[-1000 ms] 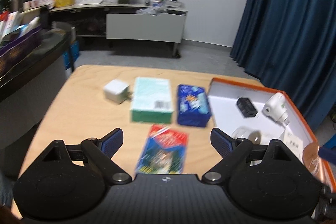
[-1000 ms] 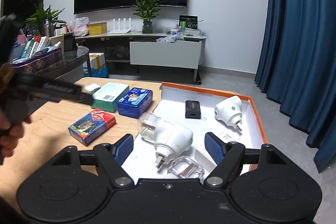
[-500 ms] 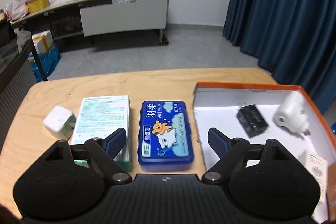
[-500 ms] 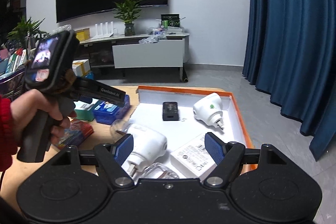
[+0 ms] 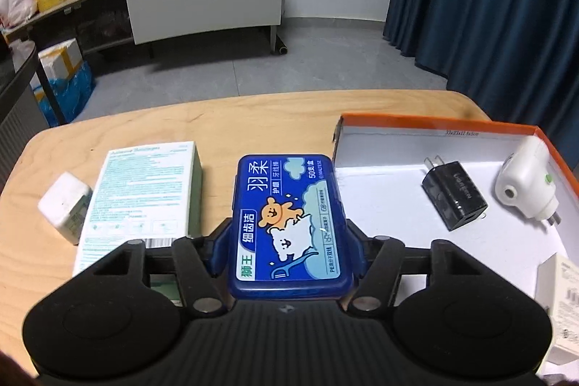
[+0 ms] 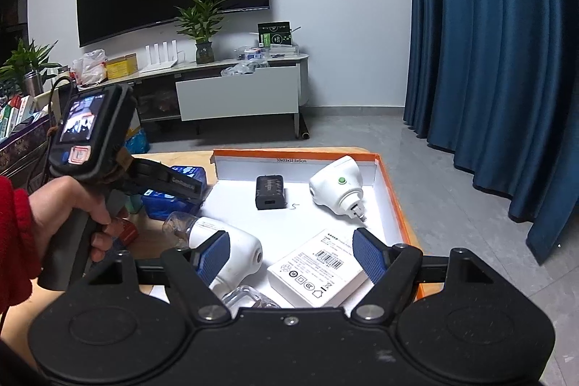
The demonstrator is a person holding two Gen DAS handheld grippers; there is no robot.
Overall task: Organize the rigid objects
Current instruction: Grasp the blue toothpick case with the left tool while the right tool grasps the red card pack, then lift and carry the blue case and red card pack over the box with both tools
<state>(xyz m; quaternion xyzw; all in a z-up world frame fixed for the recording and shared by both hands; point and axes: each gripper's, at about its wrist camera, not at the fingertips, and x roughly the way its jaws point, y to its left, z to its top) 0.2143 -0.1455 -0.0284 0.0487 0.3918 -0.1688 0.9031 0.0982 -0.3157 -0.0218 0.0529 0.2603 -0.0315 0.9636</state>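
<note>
My left gripper (image 5: 287, 241) is shut on a blue floss-pick box (image 5: 289, 223) with a bear picture; its fingers press the box's long sides on the wooden table (image 5: 217, 122). The box also shows in the right wrist view (image 6: 170, 201) under the left gripper's body. The orange-rimmed white tray (image 5: 434, 122) lies to its right and holds a black charger (image 5: 454, 196) and a white plug device (image 5: 526, 183). My right gripper (image 6: 293, 254) is open and empty above the tray (image 6: 398, 205), over a white labelled box (image 6: 320, 268).
A pale green box (image 5: 141, 190) and a small white cube adapter (image 5: 65, 207) lie left of the blue box. A red card pack (image 6: 125, 232) sits by the hand. A white nebuliser-like device (image 6: 231, 248) and a clear plastic piece (image 6: 249, 295) lie in the tray.
My left gripper moved forward and down over the blue box and closed on its sides. My right gripper stayed open and shifted slightly over the tray.
</note>
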